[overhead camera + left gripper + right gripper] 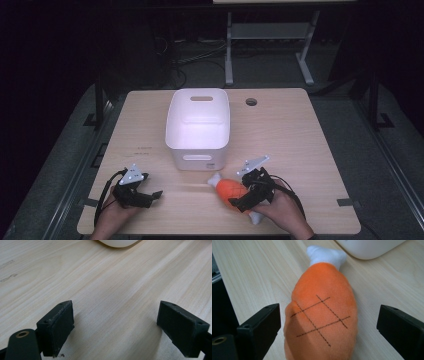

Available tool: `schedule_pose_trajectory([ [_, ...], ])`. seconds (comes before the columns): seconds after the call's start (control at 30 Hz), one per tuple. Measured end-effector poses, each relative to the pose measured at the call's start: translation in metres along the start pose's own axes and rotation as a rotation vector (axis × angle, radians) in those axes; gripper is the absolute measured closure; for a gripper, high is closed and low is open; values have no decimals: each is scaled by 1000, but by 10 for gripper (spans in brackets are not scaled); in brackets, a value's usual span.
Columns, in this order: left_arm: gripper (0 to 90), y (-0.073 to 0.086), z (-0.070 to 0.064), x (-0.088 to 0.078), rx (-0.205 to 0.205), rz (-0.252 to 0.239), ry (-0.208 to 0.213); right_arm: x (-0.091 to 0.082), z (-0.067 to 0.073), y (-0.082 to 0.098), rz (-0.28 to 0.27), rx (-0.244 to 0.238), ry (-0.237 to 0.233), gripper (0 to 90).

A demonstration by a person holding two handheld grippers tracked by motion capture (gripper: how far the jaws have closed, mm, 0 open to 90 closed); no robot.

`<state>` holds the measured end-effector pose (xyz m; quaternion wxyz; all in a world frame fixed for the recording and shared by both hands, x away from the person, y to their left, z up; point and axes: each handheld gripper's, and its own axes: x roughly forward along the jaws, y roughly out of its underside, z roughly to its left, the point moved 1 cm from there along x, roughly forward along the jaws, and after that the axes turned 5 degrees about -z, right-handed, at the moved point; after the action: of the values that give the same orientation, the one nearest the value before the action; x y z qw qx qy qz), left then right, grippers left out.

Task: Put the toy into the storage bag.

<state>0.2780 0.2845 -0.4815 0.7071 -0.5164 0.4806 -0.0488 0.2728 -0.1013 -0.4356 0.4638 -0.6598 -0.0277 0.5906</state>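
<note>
**Orange plush drumstick between open right jaws, white bin beyond**

At the bottom of the high view, two hands come in from the lower edge. The left hand (111,216) holds the left gripper (147,196) at lower left, low over the light wooden table (300,150). In the left gripper view its jaws stand wide apart with only bare wood grain between them.

At lower centre-right of the high view, the right hand (282,210) holds the right gripper (239,199), and its jaws stand apart on either side of an orange plush drumstick (231,188). In the right gripper view the plush drumstick (322,312) lies on the table between the two black jaws, a gap showing on each side, so neither pad touches it. Black stitched lines cross its orange body, and its white bone end (325,254) points toward the top of the frame. A second white end (255,217) shows just under the right hand in the high view.

Just beyond the toy, at the centre of the high view, stands a white plastic bin (198,150) with handle slots, its inside empty. Farther back, near the table's upper edge, is a round cable hole (251,102). Past the table, a white desk frame (270,40) and cables lie on a dark floor.
</note>
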Motion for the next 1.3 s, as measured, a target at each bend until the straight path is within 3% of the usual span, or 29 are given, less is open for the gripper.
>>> schedule_pose_trajectory([
  [0.87,131,0,0,0,-1,0,1,35,6,0,101,-32,2,30],
  [1.3,131,0,0,0,-1,0,1,36,6,2,112,-36,-13,141],
])
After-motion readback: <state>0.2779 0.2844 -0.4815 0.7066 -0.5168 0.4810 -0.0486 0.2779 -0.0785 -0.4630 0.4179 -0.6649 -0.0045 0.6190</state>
